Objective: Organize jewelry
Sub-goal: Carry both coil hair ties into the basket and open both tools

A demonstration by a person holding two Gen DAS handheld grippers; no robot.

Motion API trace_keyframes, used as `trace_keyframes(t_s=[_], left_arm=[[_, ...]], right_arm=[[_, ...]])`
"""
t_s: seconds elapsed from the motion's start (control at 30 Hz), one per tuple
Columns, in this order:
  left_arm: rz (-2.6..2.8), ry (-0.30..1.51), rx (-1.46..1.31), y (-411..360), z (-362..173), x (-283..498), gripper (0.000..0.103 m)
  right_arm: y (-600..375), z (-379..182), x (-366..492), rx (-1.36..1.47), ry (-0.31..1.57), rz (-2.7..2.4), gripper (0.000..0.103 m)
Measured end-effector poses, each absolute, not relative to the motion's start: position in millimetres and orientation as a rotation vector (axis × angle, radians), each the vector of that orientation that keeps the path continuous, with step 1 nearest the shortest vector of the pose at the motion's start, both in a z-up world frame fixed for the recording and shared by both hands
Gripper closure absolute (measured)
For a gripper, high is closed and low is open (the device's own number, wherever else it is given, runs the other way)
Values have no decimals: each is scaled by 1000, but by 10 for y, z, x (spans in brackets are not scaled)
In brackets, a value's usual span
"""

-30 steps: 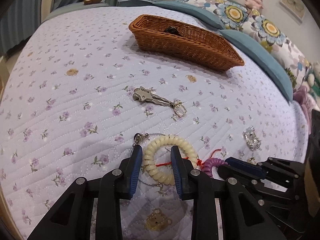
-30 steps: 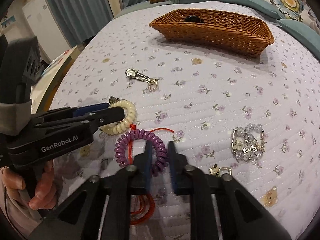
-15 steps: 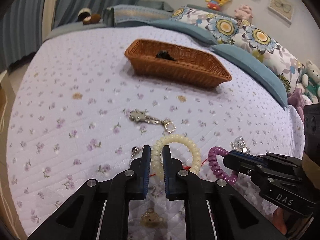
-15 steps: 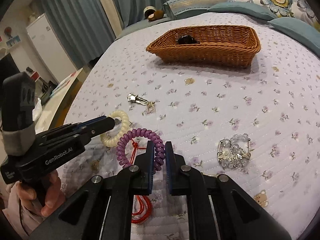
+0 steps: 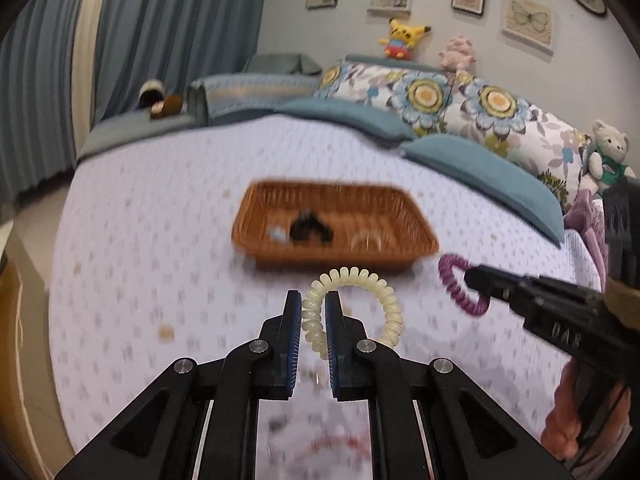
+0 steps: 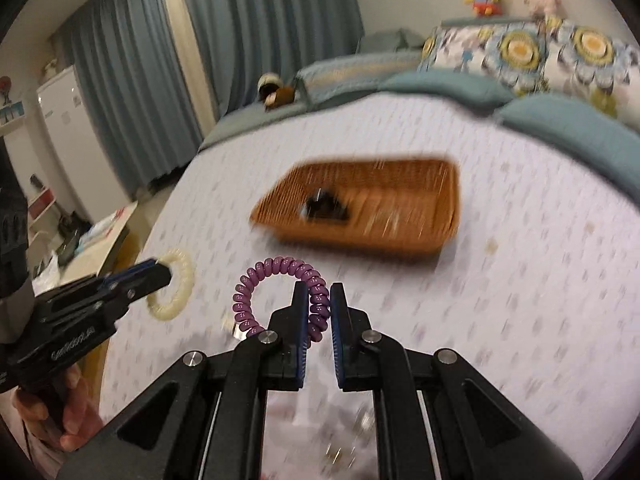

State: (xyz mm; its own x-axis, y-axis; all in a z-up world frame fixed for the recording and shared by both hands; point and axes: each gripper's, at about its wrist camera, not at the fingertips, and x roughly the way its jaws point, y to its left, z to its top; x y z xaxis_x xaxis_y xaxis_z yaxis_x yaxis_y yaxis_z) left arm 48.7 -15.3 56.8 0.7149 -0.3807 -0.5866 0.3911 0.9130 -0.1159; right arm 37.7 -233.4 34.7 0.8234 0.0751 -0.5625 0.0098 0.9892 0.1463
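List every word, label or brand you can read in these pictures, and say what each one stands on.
"DAS": on the black body of the right gripper, seen in the left wrist view; blurred, so only likely.
White brand lettering on the body of the left gripper, seen in the right wrist view: too blurred to read.
Framed pictures on the wall: no text legible.
Nothing else bears readable text.

Cream hair tie (image 5: 352, 304): glossy coiled plastic. Purple hair tie (image 6: 280, 296): same coil, shiny. Basket (image 5: 416, 236): woven brown wicker, rough. Bed (image 5: 160, 240): quilted matt cloth, stitched. Left gripper (image 5: 313, 320): matt black plastic, metal rivets, ribbed blue pads (image 5: 295, 336).
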Motion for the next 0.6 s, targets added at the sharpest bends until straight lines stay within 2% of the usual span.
trace_keyframes(t_s=[0.13, 0.27, 0.6], left_arm=[[-434, 577, 25, -295, 809, 840, 91], [-457, 575, -5, -456, 821, 1344, 91], [-448, 743, -31, -980, 75, 2512, 91]], right_arm=[[-2518, 570, 812, 116, 556, -22, 91], [-2726, 535, 1311, 135, 583, -86, 91], [-3093, -122, 2344, 199, 810, -150, 91]])
